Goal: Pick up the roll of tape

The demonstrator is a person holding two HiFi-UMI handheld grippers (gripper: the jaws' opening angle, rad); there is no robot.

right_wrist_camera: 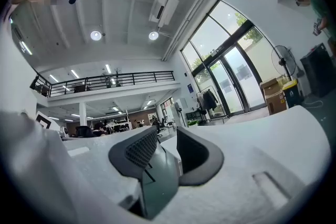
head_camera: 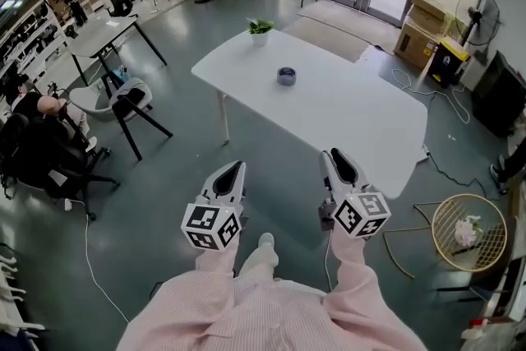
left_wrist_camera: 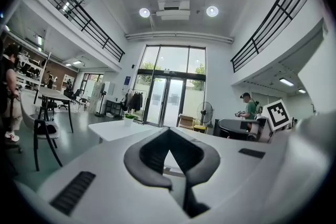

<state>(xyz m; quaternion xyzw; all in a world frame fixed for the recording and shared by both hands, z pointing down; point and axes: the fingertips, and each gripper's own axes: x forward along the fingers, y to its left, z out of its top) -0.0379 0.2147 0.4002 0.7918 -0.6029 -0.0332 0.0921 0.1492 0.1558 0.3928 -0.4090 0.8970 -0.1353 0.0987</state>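
- Head view: the roll of tape (head_camera: 286, 76), a small grey-blue ring lying flat, sits near the middle of the long white smooth-topped table (head_camera: 353, 123), well apart from both grippers. A small green potted plant (head_camera: 260, 30) stands near the table's far corner, clear of the tape.
- Head view: the left gripper (head_camera: 237, 167) and right gripper (head_camera: 334, 154), both white hard plastic with dark pads and marker cubes, are over glossy grey floor, short of the table's near edge.
- Left gripper view: the left gripper (left_wrist_camera: 167, 137) has its jaws brought together at the tips, with only a small triangular gap behind them and nothing in it. I see the table (left_wrist_camera: 118, 128) and the plant (left_wrist_camera: 129, 119) ahead, but not the tape.
- Right gripper view: the right gripper (right_wrist_camera: 167, 136) has its ribbed dark pads parted by a moderate gap, and nothing lies between them.
- Risks, as I judge them: the tabletop looks slick, so a nudge from one pad could make the ring skate away instead of being caught.
- The right jaws' gap may be too narrow to span the whole roll; pinching its wall through the hole looks safer.
- Coming in level and low, the jaw tips could knock the table edge.
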